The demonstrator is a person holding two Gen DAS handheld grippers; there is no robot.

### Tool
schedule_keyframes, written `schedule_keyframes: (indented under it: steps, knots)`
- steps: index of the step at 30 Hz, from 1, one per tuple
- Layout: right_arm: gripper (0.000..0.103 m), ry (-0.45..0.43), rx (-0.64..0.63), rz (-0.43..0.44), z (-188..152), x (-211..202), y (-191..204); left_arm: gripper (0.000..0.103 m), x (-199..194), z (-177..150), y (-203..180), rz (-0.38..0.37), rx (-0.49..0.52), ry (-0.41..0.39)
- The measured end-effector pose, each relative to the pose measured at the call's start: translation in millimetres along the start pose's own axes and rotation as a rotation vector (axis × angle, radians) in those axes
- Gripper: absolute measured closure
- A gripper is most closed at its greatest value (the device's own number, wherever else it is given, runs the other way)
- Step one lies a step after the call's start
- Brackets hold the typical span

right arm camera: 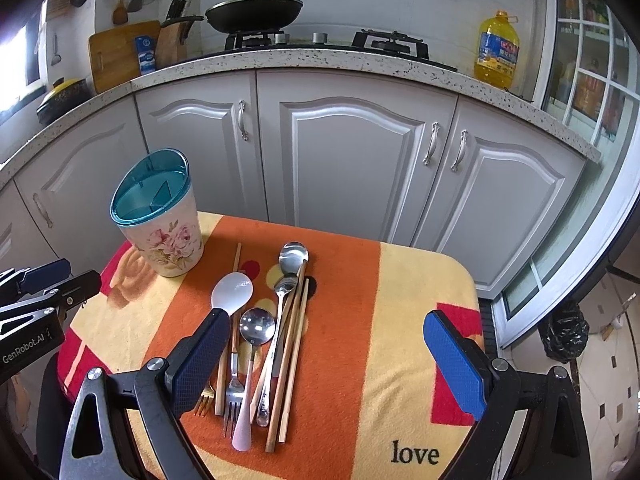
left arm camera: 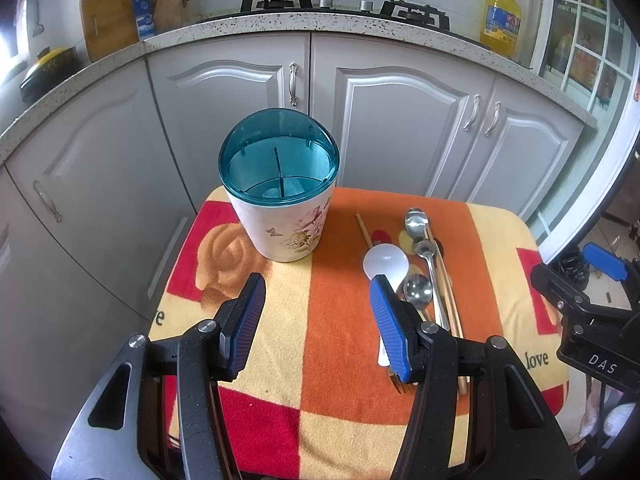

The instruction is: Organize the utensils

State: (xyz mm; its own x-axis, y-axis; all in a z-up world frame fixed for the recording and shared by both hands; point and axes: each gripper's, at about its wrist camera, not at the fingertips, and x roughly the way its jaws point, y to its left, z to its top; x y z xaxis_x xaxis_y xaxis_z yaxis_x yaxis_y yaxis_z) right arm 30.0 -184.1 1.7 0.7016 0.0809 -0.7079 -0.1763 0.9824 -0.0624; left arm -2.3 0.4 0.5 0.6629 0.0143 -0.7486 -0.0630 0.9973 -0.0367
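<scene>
Right wrist view gives me the right gripper (right arm camera: 328, 364) with jaws spread wide and nothing between them, hovering over the pile of utensils (right arm camera: 264, 340) on the orange blanket (right arm camera: 360, 280). At ten o'clock from that pile I see the floral holder (right arm camera: 164, 232) standing upright. My left gripper (left arm camera: 318, 320) is likewise released, holder at twelve o'clock, white spoon (left arm camera: 386, 264) just beside its right finger
</scene>
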Motion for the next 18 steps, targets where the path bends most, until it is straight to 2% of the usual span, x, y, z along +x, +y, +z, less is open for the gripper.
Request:
schedule_keyframes:
  steps: [18]
  knots:
    - [0.006, -0.020, -0.013, 0.021, 6.2, -9.1, 5.2, 0.049, -1.7, 2.5, -4.1, 0.009, 0.008, -0.013]
